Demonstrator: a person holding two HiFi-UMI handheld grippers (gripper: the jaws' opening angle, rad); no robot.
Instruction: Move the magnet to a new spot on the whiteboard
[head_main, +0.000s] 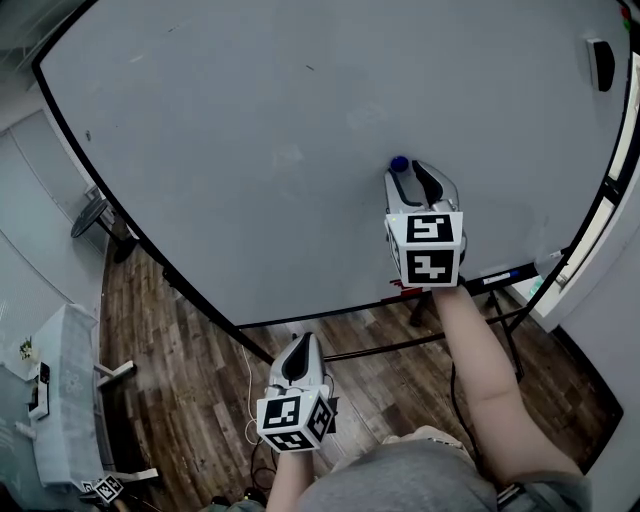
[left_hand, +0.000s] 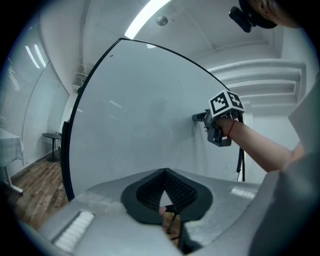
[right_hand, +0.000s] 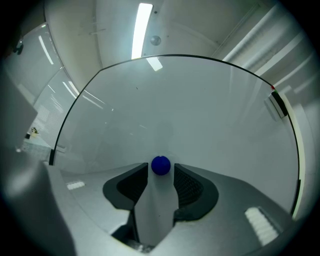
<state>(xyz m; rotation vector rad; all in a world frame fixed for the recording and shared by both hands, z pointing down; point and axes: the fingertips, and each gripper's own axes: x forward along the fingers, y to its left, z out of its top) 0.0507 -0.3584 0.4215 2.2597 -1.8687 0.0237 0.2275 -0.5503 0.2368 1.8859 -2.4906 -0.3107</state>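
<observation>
A small round blue magnet (head_main: 399, 163) (right_hand: 160, 165) sticks to the large whiteboard (head_main: 250, 150) (right_hand: 210, 115), low and right of its middle. My right gripper (head_main: 410, 170) (right_hand: 161, 171) is up against the board with the magnet between its fingertips. It is open, and a thin gap shows on each side of the magnet. The left gripper view shows that same gripper (left_hand: 201, 118) from the side, tips at the board (left_hand: 140, 125). My left gripper (head_main: 299, 346) (left_hand: 164, 172) hangs low in front of the board's bottom edge, shut and empty.
A black eraser (head_main: 601, 65) (right_hand: 276, 106) sits near the board's upper right corner. Markers (head_main: 500, 277) lie in the tray along the bottom edge, above the stand's legs (head_main: 430, 312). A round side table (head_main: 90, 215) and a white table (head_main: 60, 390) stand on the wooden floor at left.
</observation>
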